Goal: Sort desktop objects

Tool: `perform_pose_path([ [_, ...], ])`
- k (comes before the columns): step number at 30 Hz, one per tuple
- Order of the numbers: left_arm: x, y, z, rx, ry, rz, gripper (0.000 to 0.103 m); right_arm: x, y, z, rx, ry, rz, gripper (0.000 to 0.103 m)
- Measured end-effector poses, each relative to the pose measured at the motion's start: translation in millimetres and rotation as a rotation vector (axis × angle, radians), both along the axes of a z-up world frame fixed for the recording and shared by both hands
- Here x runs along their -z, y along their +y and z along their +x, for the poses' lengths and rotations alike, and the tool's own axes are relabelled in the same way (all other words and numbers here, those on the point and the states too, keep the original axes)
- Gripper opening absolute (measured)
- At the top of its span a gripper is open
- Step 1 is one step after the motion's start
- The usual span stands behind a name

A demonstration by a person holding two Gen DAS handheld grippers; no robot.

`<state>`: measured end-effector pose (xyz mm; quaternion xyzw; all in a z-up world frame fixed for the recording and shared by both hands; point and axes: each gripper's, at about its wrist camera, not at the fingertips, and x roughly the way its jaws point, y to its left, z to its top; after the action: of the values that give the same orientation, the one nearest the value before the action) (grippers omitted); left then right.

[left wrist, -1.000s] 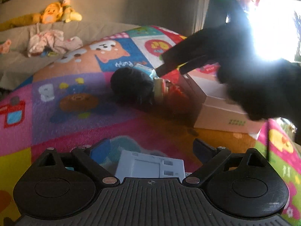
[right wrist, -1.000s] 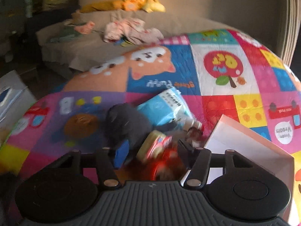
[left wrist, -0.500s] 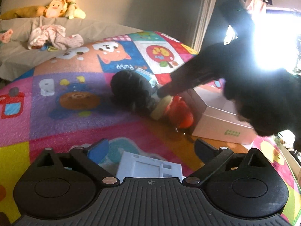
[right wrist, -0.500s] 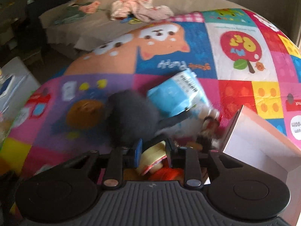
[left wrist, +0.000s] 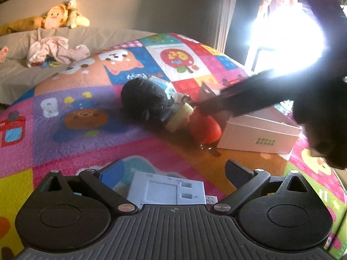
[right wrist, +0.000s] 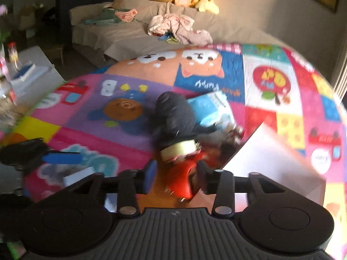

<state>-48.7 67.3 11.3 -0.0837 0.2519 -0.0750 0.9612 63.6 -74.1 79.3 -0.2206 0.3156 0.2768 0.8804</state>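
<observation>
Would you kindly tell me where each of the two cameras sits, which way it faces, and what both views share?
Left wrist: sits behind the left tongs, low over the colourful patchwork play mat, facing the white cardboard box; its open fingers flank a pale grey flat device, and the right tongs' dark arm crosses in from the right.
Right wrist: sits behind the right tongs, facing the beige sofa; its fingers straddle a red round toy.
Shared: the black plush lump, red toy, box, mat.

The white box [left wrist: 258, 133] walls off the right of the red toy [left wrist: 205, 127]; the black plush [left wrist: 145, 101] crowds behind; bare play mat [left wrist: 91, 143] lies open leftward.
</observation>
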Motion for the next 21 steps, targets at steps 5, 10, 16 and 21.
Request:
perform_pose_path([
  [5, 0, 1, 0, -0.002, 0.001, -0.004, 0.102, 16, 27, 42, 0.051, -0.006, -0.002, 0.066],
  [10, 1, 7, 1, -0.001, 0.011, -0.042, 0.102, 40, 44, 66, 0.039, 0.044, -0.081, 0.065],
  [16, 1, 8, 0, 0.0, 0.008, -0.05, 0.102, 33, 36, 37, 0.008, 0.018, -0.106, 0.041],
  [21, 1, 7, 0, 0.001, 0.014, -0.047, 0.102, -5, -12, -14, 0.011, 0.043, 0.018, 0.005],
])
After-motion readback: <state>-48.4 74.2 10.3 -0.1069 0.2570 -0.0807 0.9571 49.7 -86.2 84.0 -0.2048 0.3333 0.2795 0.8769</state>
